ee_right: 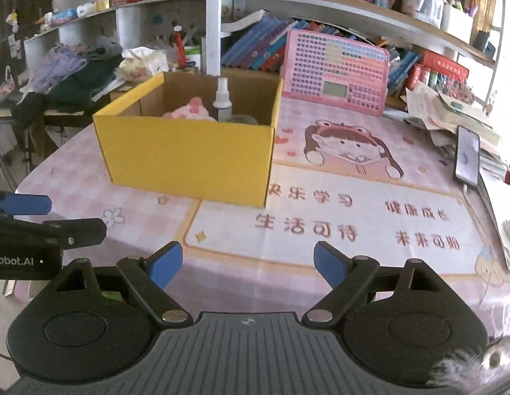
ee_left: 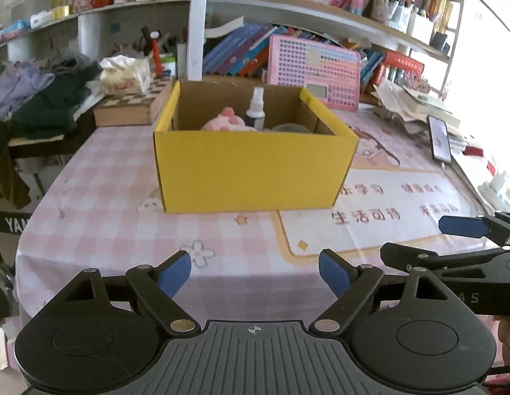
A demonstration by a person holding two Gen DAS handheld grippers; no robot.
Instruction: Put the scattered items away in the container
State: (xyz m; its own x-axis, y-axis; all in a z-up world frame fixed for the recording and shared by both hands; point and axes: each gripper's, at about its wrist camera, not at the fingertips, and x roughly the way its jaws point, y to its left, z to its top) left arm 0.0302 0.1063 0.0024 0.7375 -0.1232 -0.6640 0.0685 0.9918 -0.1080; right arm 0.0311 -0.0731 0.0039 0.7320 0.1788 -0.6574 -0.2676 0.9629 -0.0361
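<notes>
While both claws gape, one box [ee_left: 251, 171] holds one bottle [ee_left: 256, 107].

right tongs [ee_right: 247, 265] open, empty | yellow box [ee_right: 189, 154] ahead holds spray bottle [ee_right: 222, 100], pink toy [ee_right: 189, 112]
</notes>
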